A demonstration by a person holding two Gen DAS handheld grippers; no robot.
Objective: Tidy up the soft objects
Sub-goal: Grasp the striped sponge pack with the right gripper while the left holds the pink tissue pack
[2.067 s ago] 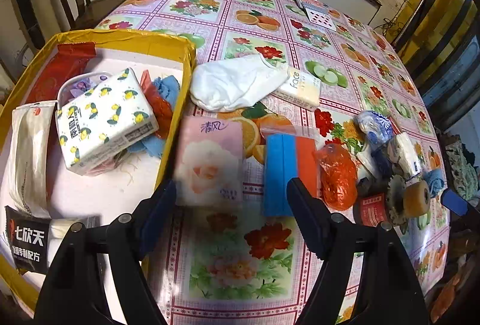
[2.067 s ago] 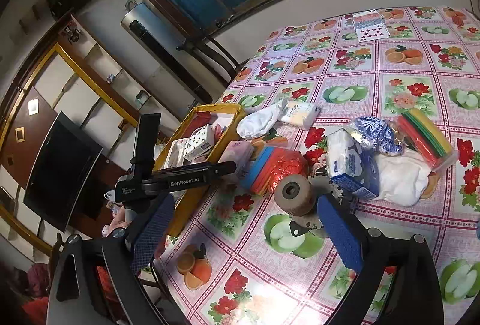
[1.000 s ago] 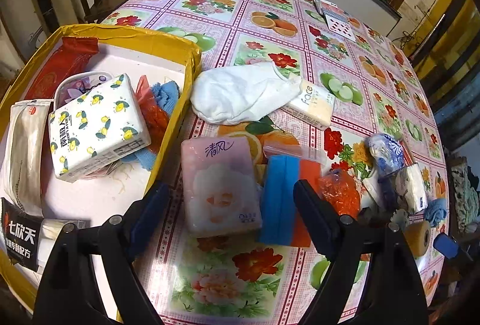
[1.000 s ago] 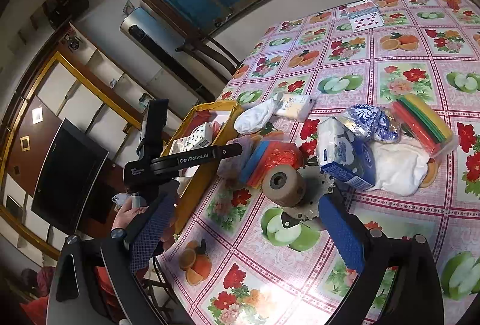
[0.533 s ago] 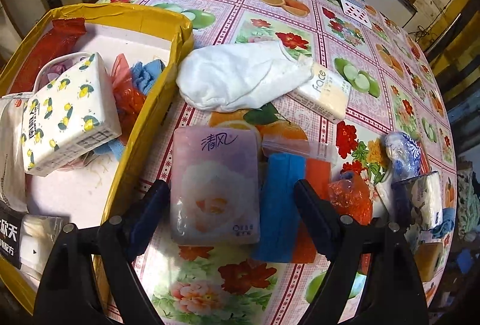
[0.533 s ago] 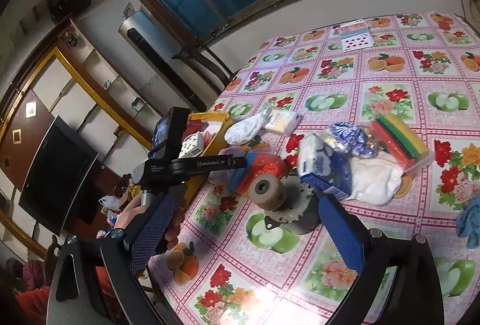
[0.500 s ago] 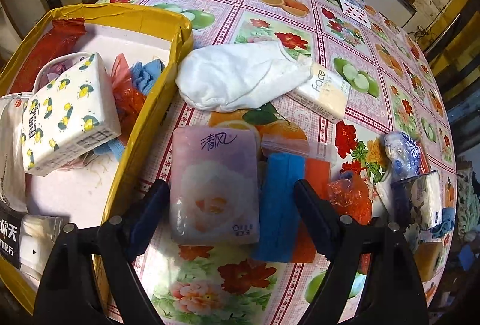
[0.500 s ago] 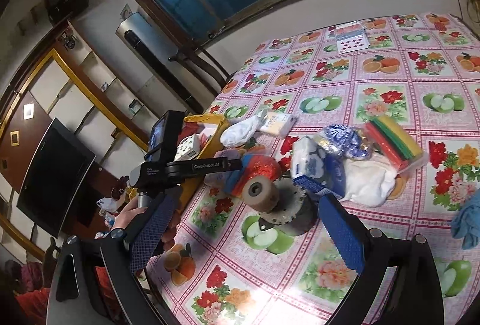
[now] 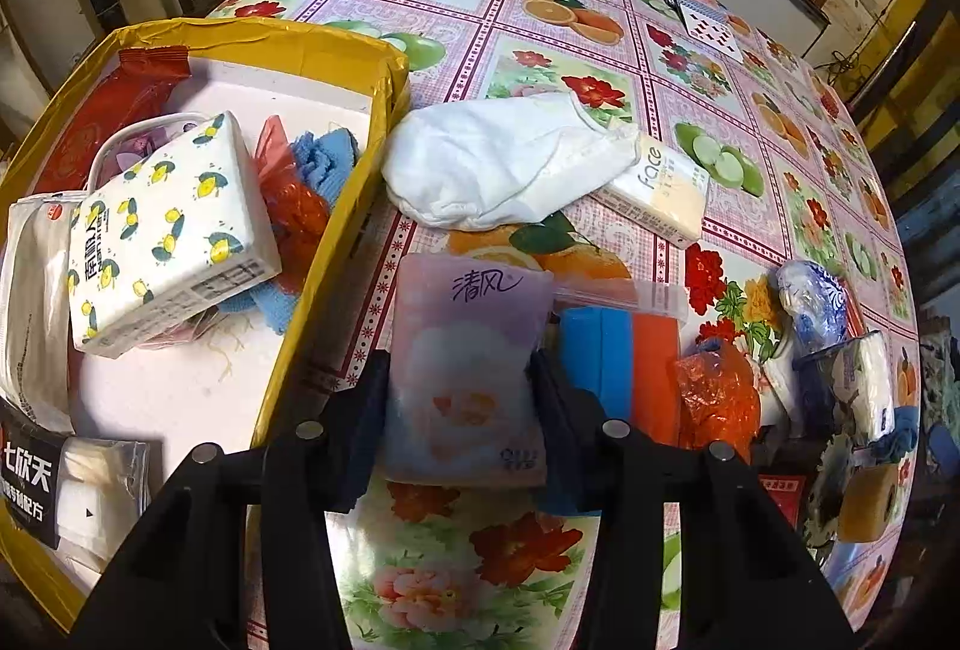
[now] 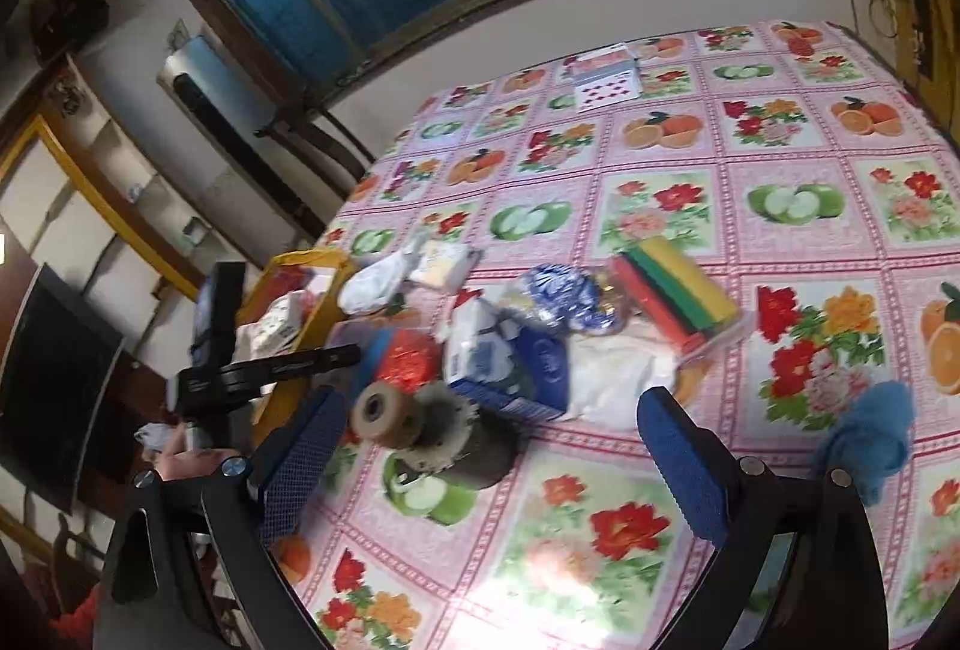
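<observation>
Pink tissue pack (image 9: 468,368), on the desk (image 9: 576,14) just right of the yellow box (image 9: 312,284): my left gripper (image 9: 459,398) clamps it, jaws narrow. Several soft items already boxed; many remain. Right gripper (image 10: 489,455) hovers, jaws wide, empty.

We see a glossy plastic tablecloth (image 9: 540,20) throwing back light at the lower middle of the right wrist view. The pink tissue pack (image 9: 468,368), centre of the left wrist view, wears smooth, shiny film. Above it lies a soft, matt white cloth (image 9: 498,164). At left, the yellow box (image 9: 324,254) looks like cardboard under glossy tape. The right gripper (image 10: 486,464) has textured blue pads (image 10: 684,464) on matt black plastic.
</observation>
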